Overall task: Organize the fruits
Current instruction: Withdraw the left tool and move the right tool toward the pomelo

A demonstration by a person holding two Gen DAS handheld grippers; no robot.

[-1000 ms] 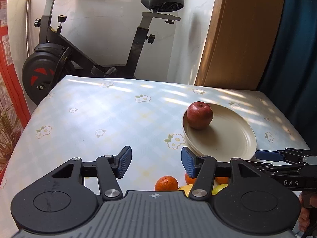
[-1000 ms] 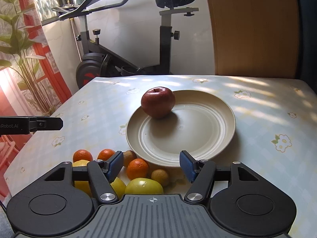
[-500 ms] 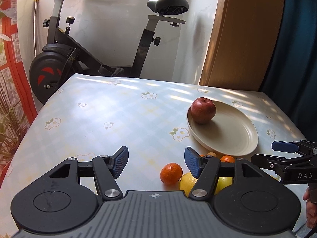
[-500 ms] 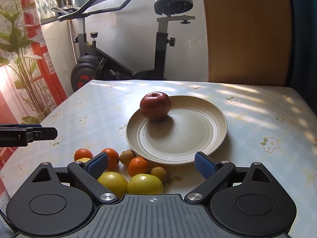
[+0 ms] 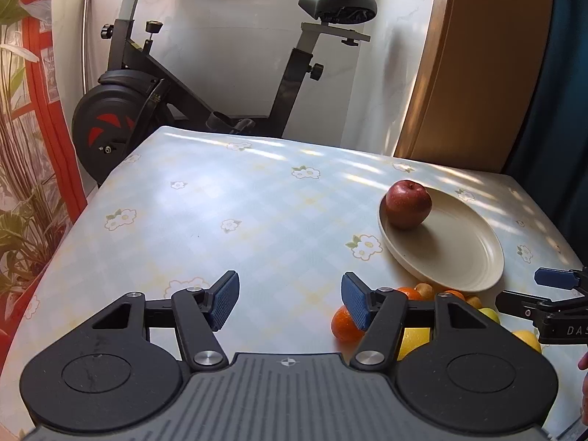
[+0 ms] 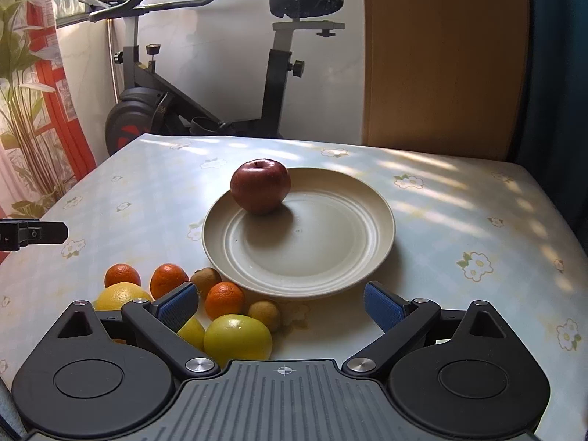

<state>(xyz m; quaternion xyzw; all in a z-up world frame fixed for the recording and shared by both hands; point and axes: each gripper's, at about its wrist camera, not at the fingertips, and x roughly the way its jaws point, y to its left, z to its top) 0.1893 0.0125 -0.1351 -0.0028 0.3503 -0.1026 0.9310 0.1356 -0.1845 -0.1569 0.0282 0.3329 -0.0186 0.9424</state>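
So my right hand-held gripper (image 6: 281,305) is now spread way wider than a second ago and pulling back, empty; the left hand-held gripper (image 5: 290,299) is hanging open too. Apple (image 6: 260,185) is sitting on the plate (image 6: 330,275), loose fruits (image 6: 224,312) are bunching just beside its near rim. Plenty of free surface (image 5: 220,220) on the left.

We see the counter (image 6: 459,198) under a pale checked cloth printed with small flowers. On it sits a cream plate (image 6: 341,253), and just beside the plate's near-left rim lies a cluster of loose fruit: three small oranges (image 6: 224,300), two brownish kiwis (image 6: 206,279), and larger yellow fruits (image 6: 238,338) nearest us. Sunlight falls in streaks along the far edge.
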